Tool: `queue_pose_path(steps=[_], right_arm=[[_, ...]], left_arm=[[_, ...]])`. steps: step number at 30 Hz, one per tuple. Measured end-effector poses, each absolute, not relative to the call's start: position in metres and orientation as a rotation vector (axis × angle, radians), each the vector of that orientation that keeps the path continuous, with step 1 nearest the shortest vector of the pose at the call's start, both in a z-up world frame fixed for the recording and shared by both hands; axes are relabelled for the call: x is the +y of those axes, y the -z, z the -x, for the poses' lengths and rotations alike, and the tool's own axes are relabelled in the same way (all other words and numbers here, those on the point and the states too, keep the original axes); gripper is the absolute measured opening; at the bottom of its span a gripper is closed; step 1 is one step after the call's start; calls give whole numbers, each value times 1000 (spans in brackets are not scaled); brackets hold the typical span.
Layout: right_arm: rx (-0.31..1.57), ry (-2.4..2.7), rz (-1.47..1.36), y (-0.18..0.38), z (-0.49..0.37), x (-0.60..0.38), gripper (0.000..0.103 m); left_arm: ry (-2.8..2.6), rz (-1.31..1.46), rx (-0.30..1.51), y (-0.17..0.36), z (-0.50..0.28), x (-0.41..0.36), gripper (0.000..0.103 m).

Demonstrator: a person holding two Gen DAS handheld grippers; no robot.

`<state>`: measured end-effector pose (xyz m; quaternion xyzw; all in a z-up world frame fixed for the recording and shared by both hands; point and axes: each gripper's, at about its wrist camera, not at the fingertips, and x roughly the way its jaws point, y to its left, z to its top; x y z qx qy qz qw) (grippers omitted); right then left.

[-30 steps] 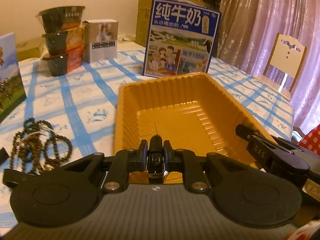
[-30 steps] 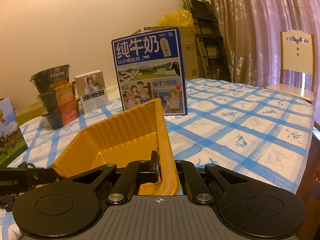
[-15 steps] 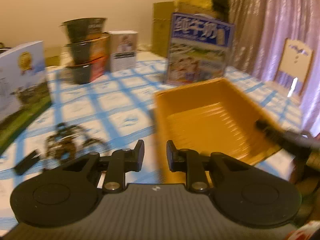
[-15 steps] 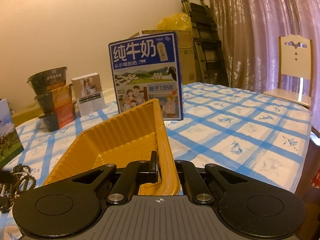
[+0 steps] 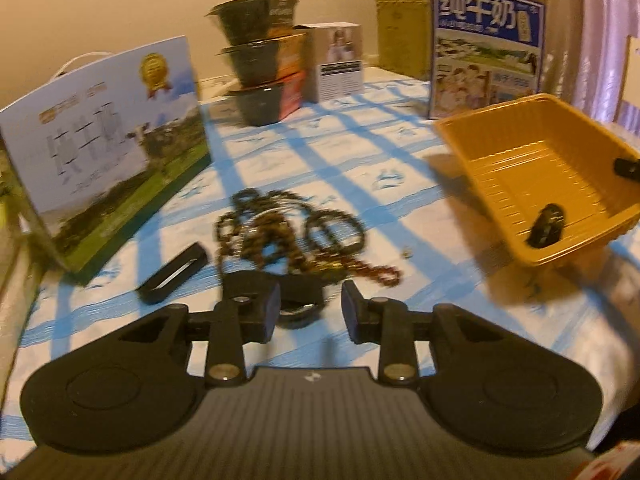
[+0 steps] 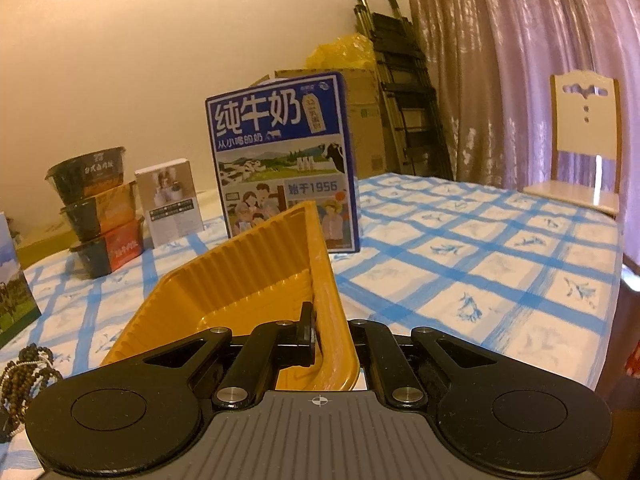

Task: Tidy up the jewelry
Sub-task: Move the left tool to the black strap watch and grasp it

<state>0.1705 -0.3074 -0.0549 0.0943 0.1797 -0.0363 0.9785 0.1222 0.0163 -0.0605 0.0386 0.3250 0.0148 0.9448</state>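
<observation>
With the right gripper point(image 6: 332, 344) clamped on the near wall of the yellow tray point(image 5: 516, 148), the empty left gripper point(image 5: 310, 312), jaws opening, nears the tangled bead strands point(image 5: 280, 232) left of it: best to straddle one strand squarely before closing.

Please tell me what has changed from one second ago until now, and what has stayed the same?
The left gripper let go of the small dark piece, which now lies in the yellow tray. It swung left to the bead strands on the tablecloth; its jaws are opening with nothing between them. The right gripper stayed clamped on the tray's rim. The milk carton did not move.
</observation>
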Motion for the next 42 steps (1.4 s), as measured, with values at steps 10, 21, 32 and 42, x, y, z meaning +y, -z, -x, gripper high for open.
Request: queue_pose_path(steps=[10,21,32,42], right_arm=[[362,81,-193,58,-168,-308,5],[368,79,-210,59,-169,-311,5],[370,78,-211,59,-168,-310,5],[372,78,-213,60,-168,-310,5]], left_arm=[[-47,-99,624,69,-146,54,69],[65,-74,683,88,-147,47,68],[192,-113,711,87,-117,0,64],[176,-204,729,89,-138,1,45]])
